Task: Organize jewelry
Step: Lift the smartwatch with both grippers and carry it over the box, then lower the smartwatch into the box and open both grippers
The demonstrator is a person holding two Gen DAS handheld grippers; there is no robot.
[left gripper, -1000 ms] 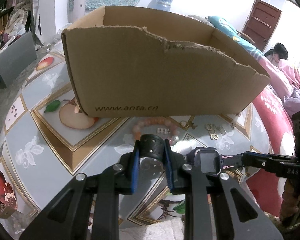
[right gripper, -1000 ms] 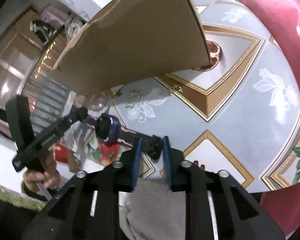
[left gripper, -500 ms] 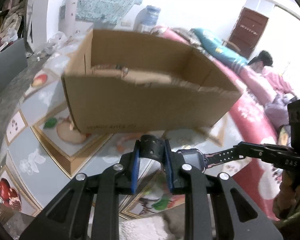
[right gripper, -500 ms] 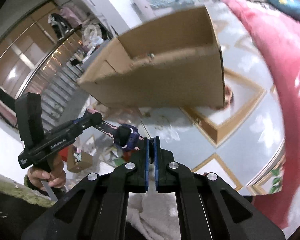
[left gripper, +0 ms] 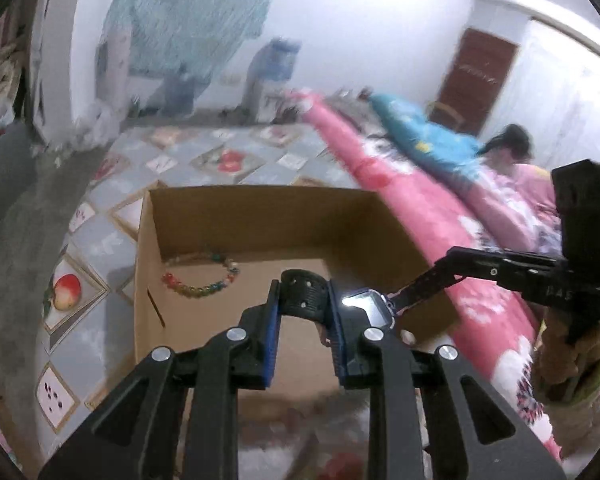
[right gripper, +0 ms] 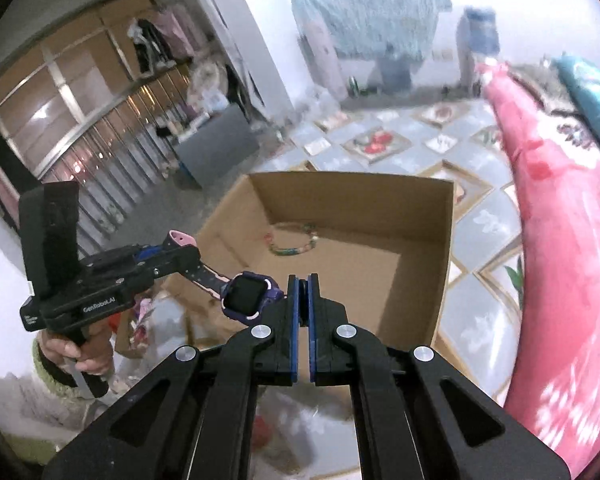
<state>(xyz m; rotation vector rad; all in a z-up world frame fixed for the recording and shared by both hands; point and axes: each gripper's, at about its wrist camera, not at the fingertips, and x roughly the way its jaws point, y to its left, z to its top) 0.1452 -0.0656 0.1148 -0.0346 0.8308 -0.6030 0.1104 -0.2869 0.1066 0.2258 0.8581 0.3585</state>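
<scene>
While held above the open brown cardboard box (left gripper: 260,216), purple square-faced smartwatch (right gripper: 247,293) stretched between both, left gripper (left gripper: 303,320) clamped on its black strap end, right gripper (right gripper: 302,300) pinched on the other strap, rainbow bead bracelet (left gripper: 202,280) on box floor.

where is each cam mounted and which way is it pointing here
Left wrist: sits on the left tool, looking forward and down into the cardboard box; its fingers clamp the watch strap, and the right tool reaches in from the right.
Right wrist: sits on the right tool, facing the same box from its other side; the left tool and the person's hand show at left.
Shared: the box, the bead bracelet inside it, and the purple watch.
</scene>
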